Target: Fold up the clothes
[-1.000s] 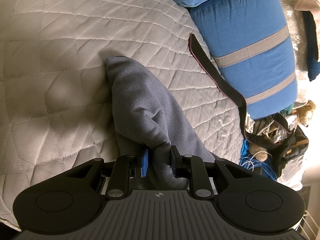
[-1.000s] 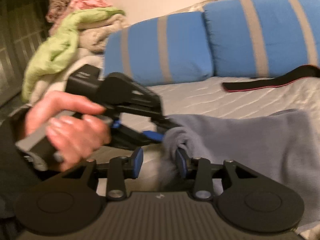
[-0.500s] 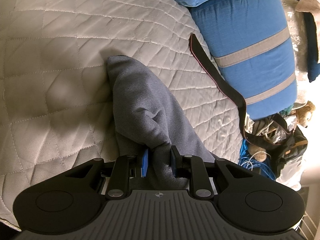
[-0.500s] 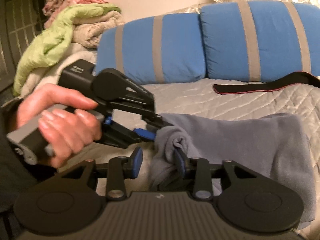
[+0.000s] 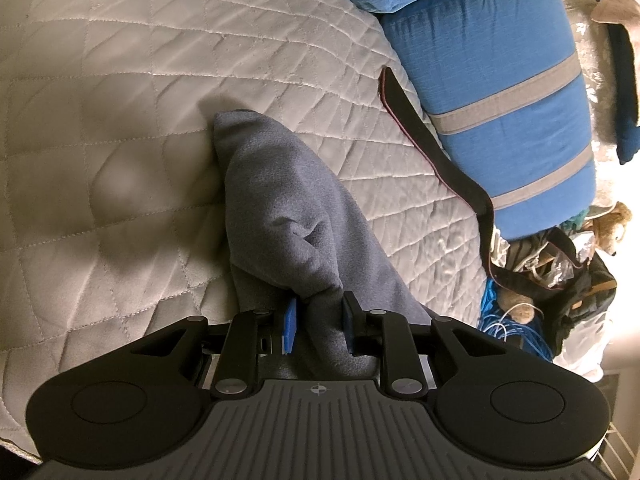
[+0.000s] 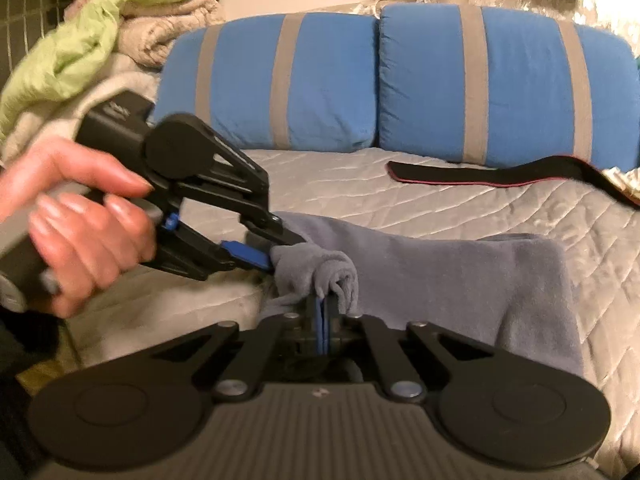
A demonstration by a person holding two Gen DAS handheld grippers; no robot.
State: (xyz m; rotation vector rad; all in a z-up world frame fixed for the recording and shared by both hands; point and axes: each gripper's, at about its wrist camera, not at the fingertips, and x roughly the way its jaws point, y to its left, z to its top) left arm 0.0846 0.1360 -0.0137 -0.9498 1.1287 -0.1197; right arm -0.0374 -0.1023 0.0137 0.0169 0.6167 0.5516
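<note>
- Grey fleece garment [image 5: 296, 216] lying on quilted bed cover [image 5: 120, 120], stretched from near edge of bed toward blue striped pillows [image 6: 400, 80]; far end flat on cover, near end bunched and raised.
- Left gripper [image 5: 318, 320] clamped on thick bunch of fleece; blue pads [image 5: 289, 326] pressed into cloth from both sides, jaws partly apart only because of bulk between them. Judged as anchoring hold, keeping one corner fixed.
- Left hand [image 6: 80, 224] wrapped round handle of that tool, seen from right wrist view; tips meeting garment at rolled edge [image 6: 316, 268].
- Right gripper [image 6: 323, 312] with jaws fully together, pads touching along whole length; thin fold of rolled edge apparently pinched at tips, cloth draped over both sides. Grip on thin layer judged likely, not certain, since tips partly hidden by fleece.
- Both tools placed close together on same near edge: judged as setting two hold points before spreading or lifting edge for a fold.
- Fold itself not yet made; garment rumpled, single lengthwise crease only.
- Black strap [image 6: 500, 170] lying well apart on cover, just before pillows; no part in present step.
- Pile of unfolded laundry [image 6: 92, 40] behind left hand, off to side; presumably awaiting turn.
- Risk noted: thin pinch at right may slip under pull.
</note>
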